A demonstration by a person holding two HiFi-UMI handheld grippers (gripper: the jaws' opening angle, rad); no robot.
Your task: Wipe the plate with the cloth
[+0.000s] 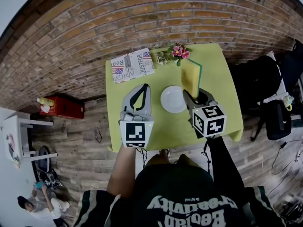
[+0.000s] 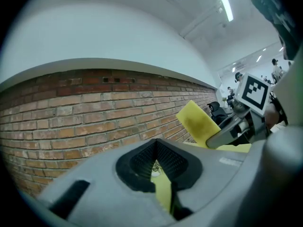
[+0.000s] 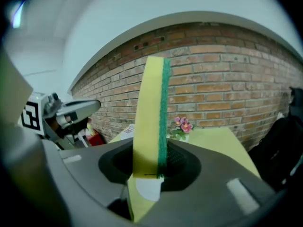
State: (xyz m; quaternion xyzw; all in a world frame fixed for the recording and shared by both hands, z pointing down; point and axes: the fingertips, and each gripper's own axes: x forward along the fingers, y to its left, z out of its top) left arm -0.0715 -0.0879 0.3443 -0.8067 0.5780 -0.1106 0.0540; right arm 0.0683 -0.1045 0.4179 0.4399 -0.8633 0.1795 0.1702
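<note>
plate sits just left of the gripper holding the sponge

the right gripper (image 1: 193, 97) is clamped on a yellow-and-green sponge (image 1: 190, 77), which stands up out of its jaws just right of the white plate (image 1: 173, 99). the left gripper (image 1: 142, 91), jaws closed on nothing, hangs on the plate's other side. the right one looks nearer, so the sponge probably needs to swing left and down.

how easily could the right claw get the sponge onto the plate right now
Probably yes, easily: the right claw holds the sponge upright just beside the plate, with nothing on the plate or between them. The left claw is at the plate's other side.
</note>
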